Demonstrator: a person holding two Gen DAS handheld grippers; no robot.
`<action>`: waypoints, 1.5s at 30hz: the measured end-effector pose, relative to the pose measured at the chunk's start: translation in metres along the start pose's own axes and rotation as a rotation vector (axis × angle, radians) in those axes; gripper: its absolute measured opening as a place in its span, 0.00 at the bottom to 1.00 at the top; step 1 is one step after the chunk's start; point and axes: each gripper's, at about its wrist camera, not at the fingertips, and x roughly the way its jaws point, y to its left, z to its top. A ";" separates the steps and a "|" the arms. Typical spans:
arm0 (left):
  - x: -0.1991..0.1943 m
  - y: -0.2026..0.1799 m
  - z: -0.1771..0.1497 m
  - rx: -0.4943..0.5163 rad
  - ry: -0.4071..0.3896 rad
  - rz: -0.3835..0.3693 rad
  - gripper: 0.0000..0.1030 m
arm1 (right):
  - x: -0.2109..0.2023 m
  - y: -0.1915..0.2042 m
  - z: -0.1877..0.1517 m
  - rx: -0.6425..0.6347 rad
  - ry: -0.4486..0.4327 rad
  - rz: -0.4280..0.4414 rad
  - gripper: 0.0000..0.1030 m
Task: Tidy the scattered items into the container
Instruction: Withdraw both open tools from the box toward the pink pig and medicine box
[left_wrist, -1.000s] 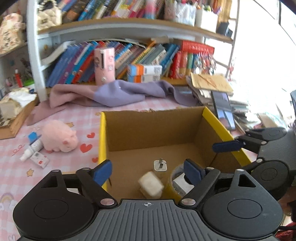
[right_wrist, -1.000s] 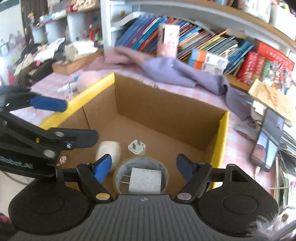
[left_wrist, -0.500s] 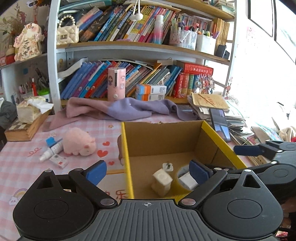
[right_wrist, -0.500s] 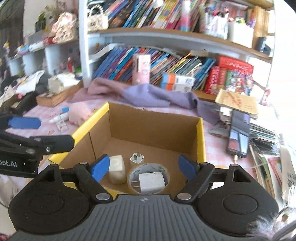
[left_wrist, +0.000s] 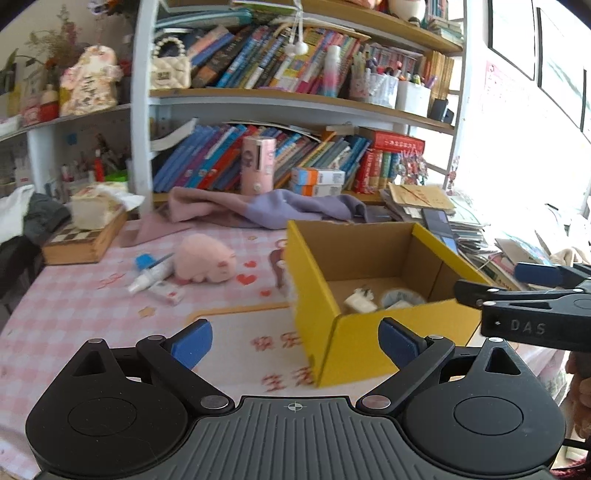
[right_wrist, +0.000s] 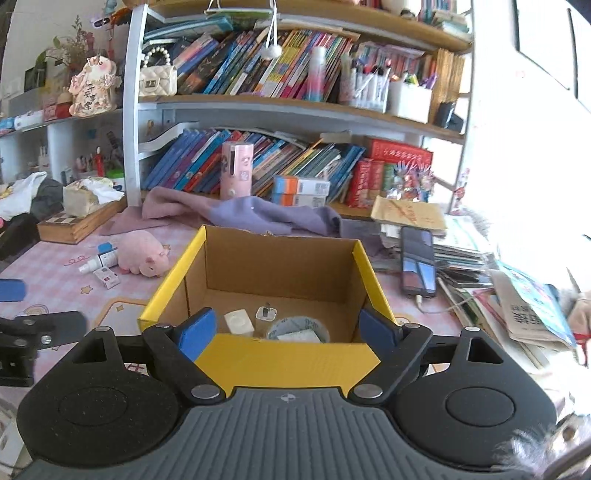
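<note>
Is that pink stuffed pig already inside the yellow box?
No. The pink stuffed pig lies on the checked tablecloth to the left of the yellow box, beside a small spray bottle.

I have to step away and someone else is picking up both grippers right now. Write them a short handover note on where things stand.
Left gripper: open, empty, in front of the box.
Right gripper: jaws opening, nothing gripped, at the box's near wall.
Yellow cardboard box: on the pink checked table.
Done: small white block, white plug and tape roll with a white item inside it lie in the box.
Left: pink plush pig, spray bottle and small white box lie on the table left of the box.
</note>
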 end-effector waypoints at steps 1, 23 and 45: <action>-0.006 0.005 -0.004 0.001 -0.001 0.009 0.95 | -0.006 0.006 -0.004 0.000 -0.002 -0.008 0.83; -0.075 0.090 -0.055 -0.027 0.100 0.094 0.99 | -0.059 0.123 -0.036 -0.034 0.083 0.128 0.88; -0.067 0.128 -0.063 -0.091 0.170 0.180 1.00 | -0.024 0.175 -0.034 -0.130 0.184 0.283 0.89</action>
